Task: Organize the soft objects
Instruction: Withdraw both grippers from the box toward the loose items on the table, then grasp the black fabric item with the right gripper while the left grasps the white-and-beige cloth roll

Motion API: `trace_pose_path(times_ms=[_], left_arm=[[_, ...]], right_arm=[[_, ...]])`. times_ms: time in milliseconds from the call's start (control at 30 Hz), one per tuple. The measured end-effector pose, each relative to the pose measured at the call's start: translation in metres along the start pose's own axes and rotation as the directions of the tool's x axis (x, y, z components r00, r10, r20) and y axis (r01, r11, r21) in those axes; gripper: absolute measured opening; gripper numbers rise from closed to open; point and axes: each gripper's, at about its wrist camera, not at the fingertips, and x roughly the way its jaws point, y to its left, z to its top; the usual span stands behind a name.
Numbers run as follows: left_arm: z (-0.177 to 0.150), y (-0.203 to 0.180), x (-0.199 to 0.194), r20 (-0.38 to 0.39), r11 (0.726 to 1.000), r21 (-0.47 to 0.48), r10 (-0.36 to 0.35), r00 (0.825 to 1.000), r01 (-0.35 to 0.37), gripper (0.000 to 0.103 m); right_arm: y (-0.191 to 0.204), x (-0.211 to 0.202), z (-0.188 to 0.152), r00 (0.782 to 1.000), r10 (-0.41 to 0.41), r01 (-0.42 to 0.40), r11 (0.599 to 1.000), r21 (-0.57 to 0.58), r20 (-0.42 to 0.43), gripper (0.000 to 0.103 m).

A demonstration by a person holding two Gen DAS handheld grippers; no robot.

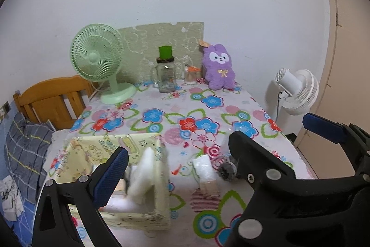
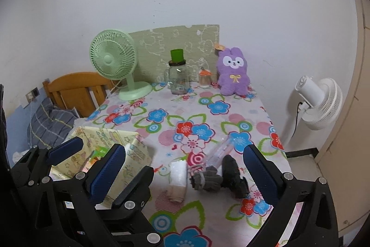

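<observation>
A pale yellow fabric box (image 1: pixel 92 154) sits at the table's near left, with white soft items (image 1: pixel 143 177) inside; it also shows in the right wrist view (image 2: pixel 129 154). A white and beige rolled cloth (image 1: pixel 205 175) (image 2: pixel 178 179) lies on the flowered tablecloth. Grey gloves (image 2: pixel 208 179) and a dark soft item (image 2: pixel 233 175) lie to its right. My left gripper (image 1: pixel 215 142) is open and empty above the box's right side; it also shows at the left in the right wrist view (image 2: pixel 99 151). My right gripper (image 2: pixel 198 179) is open and empty, its fingers either side of the cloth and gloves.
A green desk fan (image 1: pixel 99 61), a glass jar with a green cup on it (image 1: pixel 165 75), a small jar (image 1: pixel 192 75) and a purple plush rabbit (image 1: pixel 219 66) stand at the table's far edge. A clear tube (image 2: pixel 219 149) lies by the gloves. A white fan (image 1: pixel 298 92) stands right; a bed (image 1: pixel 23 142) lies left.
</observation>
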Motion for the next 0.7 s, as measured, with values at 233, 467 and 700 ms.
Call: trace_pose_path(times_ms=[233,467,700], left_arm=[[-0.008,-0.018,0.014,-0.026,1.000,-0.005,-0.022,0.999,0.022,0.103],[-0.016,-0.032,0.034,-0.053,0.999,-0.012,-0.037,0.998,0.036,0.103],[-0.025,-0.040,0.057,-0.098,0.998,-0.019,-0.056,0.994,0.054,0.101]], right_arm=[[-0.023,0.008,-0.012,1.000,-0.009,0.010,1.000,0.028,-0.021,0.103],[-0.042,0.021,-0.024,0.999,-0.019,0.020,0.999,0.050,-0.033,0.103],[-0.057,0.041,-0.035,0.997,-0.032,0.037,0.997,0.064,-0.064,0.103]])
